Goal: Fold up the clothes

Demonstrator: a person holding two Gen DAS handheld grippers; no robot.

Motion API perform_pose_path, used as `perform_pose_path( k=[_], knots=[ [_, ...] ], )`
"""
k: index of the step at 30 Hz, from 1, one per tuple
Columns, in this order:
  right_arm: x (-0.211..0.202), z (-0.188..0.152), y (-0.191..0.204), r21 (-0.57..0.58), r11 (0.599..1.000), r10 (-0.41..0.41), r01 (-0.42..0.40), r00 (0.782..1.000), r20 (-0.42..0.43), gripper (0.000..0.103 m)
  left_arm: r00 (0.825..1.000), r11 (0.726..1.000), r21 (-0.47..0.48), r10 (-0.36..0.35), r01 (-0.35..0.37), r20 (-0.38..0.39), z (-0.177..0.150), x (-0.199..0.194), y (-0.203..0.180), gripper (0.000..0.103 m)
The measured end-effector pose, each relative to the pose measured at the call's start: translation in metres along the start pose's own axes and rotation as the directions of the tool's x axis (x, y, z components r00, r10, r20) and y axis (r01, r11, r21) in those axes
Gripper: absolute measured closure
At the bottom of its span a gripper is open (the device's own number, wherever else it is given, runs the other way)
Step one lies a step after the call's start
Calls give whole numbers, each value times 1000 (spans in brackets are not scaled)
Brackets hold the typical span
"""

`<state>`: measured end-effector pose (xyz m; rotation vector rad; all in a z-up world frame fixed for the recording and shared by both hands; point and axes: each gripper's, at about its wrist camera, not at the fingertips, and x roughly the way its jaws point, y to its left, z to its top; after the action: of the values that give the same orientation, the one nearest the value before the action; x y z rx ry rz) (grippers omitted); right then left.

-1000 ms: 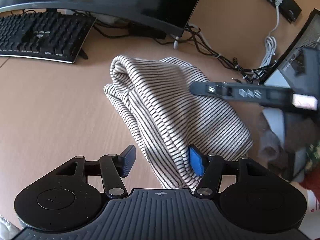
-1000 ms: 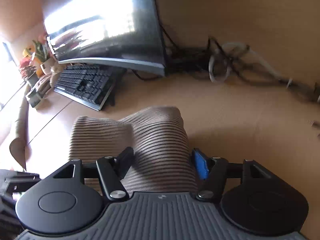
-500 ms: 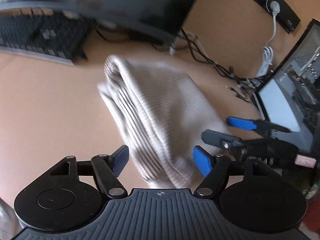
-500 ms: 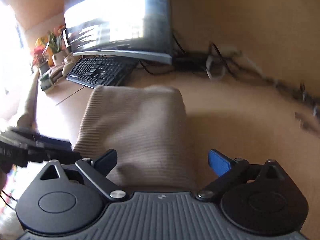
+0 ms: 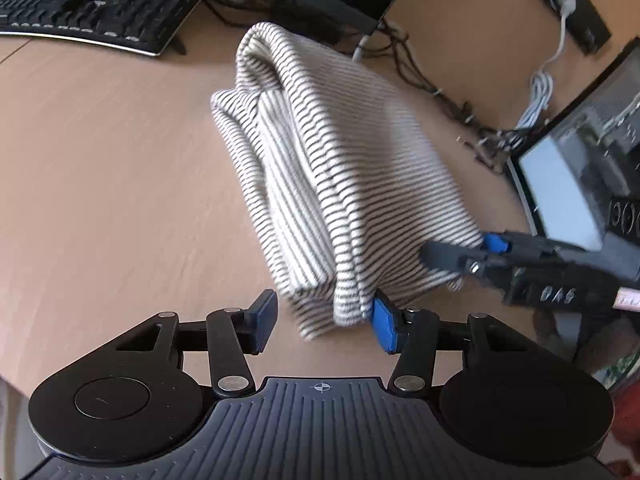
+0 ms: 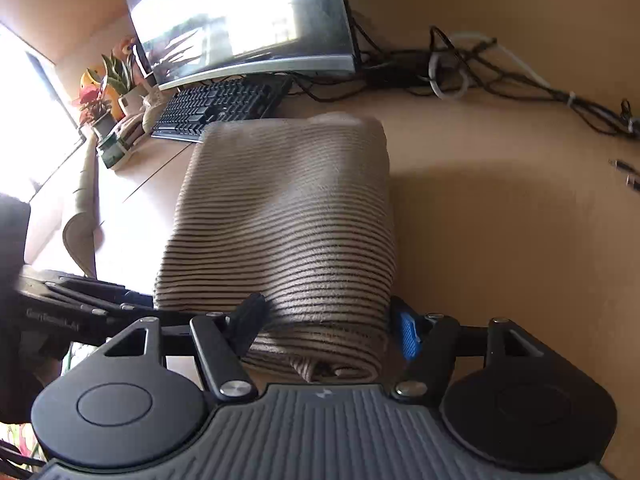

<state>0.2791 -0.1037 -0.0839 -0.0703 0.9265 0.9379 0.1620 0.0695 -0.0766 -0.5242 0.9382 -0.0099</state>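
A folded grey-and-black striped garment (image 5: 340,168) lies on the wooden desk (image 5: 100,200). My left gripper (image 5: 324,324) straddles its near corner with the jaws closing. The right blue pad (image 5: 384,328) touches the cloth, while the left pad (image 5: 264,320) stands just clear of it. In the right wrist view the same garment (image 6: 288,220) fills the gap of my right gripper (image 6: 326,328). Its jaws are closing and both fingers press the near folded end. In the left wrist view, the right gripper (image 5: 460,250) shows at the garment's right edge.
A black keyboard (image 5: 92,4) and a curved monitor (image 6: 240,20) stand behind the garment. Tangled cables (image 6: 480,68) run along the back wall. A dark screen (image 5: 560,192) stands at the right, and potted plants (image 6: 104,96) at the far left.
Both grippers opened wider and came back in around the garment. The right gripper dropped from the garment's upper right to its near right edge. The left gripper moved closer to the near corner.
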Motion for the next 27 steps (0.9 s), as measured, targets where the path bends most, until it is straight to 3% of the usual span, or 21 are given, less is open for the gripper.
perform_pose_path(
  k=[4,7,12,14,15,18,23,25,27],
  knots=[
    [-2,-3,7,-46,999,-22,23,1000,15,36,999,1000,-11,-6,7,45,7,-16,-1,46],
    [-1,-4,10,-69,997,-41,42,999,21,36,995,999,-37,-9,13,98,23,-20,-4,31],
    [-14,8,7,-82,997,-13,16,999,38,30,998,999,-9,42,-42,39,42,15,-6,37],
    [-21,20,-3,-21,999,26,-24,997,70,17,999,999,1,32,-33,33,40,18,-3,38],
    [-21,27,-9,15,999,42,-44,996,82,17,999,1000,1,25,-25,34,39,17,-1,40],
    [-3,46,-22,86,992,87,-92,994,69,16,999,1000,10,6,-7,32,37,17,4,40],
    [46,54,-28,150,982,118,-112,992,-32,16,1000,1000,0,-16,16,23,39,18,14,40],
    [45,56,-21,143,980,143,-138,989,-23,16,1000,1000,-1,-10,10,23,40,17,18,39],
    [37,57,-11,113,980,166,-166,986,7,26,1000,1000,-10,6,-5,27,41,14,25,38]
  ],
)
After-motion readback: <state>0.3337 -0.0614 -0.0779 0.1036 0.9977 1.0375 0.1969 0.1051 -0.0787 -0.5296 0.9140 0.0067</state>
